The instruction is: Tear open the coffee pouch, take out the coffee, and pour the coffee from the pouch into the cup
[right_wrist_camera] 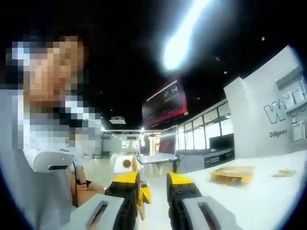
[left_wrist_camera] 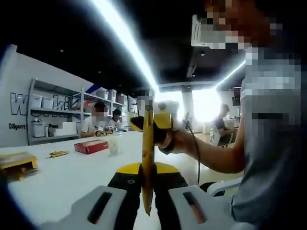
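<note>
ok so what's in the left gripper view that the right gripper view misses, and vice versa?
Left gripper view: the left tool shut on the yellow pouch, seen edge-on, plus a cup, a red box and shelving. Right gripper view: the right tool and a red screen high up. Both: the white table, a flat yellow box on it, and the lettered wall.

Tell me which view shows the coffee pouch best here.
The left gripper view: the yellow coffee pouch stands edge-on, upright, pinched between the left gripper jaws, its whole length visible. In the right gripper view, just a small yellow piece peeks beside the right gripper.
</note>
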Available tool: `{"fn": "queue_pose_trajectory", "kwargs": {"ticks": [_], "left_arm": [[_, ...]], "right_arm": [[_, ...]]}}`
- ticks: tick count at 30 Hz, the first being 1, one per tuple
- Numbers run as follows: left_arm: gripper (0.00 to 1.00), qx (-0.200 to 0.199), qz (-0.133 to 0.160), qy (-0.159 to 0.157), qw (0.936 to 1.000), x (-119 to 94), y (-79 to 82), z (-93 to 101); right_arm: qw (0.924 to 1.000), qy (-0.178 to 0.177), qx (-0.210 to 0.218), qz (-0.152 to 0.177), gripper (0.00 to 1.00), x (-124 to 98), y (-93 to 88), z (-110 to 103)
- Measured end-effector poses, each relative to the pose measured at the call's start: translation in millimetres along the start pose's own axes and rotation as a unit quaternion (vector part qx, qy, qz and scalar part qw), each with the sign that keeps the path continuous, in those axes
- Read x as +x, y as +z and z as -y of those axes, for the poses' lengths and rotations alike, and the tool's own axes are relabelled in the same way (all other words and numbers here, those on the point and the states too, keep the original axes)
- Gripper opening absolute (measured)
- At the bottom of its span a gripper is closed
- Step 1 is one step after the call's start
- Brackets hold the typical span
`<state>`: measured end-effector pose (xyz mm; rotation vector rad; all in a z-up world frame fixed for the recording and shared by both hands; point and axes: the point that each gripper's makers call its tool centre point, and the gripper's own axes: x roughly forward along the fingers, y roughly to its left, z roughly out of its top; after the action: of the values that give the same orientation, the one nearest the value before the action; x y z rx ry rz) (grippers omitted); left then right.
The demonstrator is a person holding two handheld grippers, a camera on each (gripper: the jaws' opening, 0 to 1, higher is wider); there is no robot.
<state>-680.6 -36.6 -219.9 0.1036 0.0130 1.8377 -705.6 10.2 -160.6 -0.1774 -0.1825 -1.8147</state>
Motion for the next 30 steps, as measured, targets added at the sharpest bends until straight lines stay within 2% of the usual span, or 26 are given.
{"fn": "queue_pose_trajectory", "kwargs": {"ticks": [8, 13, 16, 20, 23, 28, 30], "left_arm": [[0.11, -0.001, 0.006, 0.009, 0.9999, -2, 3.5, -4.5], [0.11, -0.005, 0.012, 0.01, 0.9999, -4, 6.2, -6.3], [0.11, 0.001, 0.009, 0.01, 0.9999, -3, 5.8, -5.6], [0.11, 0.0, 0.008, 0.008, 0.9999, -4, 5.4, -4.5], [0.11, -0.004, 0.015, 0.009, 0.9998, -6, 8.2, -5.3], [0.11, 0.004, 0.012, 0.017, 0.9998, -5, 7.0, -6.2], [0.11, 0.006, 0.013, 0.016, 0.9998, -5, 7.8, -5.6]], "right_arm": [[0.9955, -0.092, -0.017, 0.013, 0.33, -38, 4.0, 41], [0.9871, -0.156, -0.036, 0.008, 0.39, -73, 1.5, 82], [0.9847, -0.169, -0.038, 0.015, 0.39, -88, 6.9, 94], [0.9792, -0.195, -0.054, 0.0, 0.37, -108, 12.7, 115], [0.9753, -0.212, -0.059, -0.016, 0.38, -122, 10.0, 131], [0.971, -0.233, -0.054, -0.011, 0.4, -147, 3.6, 159], [0.9676, -0.245, -0.058, -0.021, 0.41, -155, -2.1, 167]]}}
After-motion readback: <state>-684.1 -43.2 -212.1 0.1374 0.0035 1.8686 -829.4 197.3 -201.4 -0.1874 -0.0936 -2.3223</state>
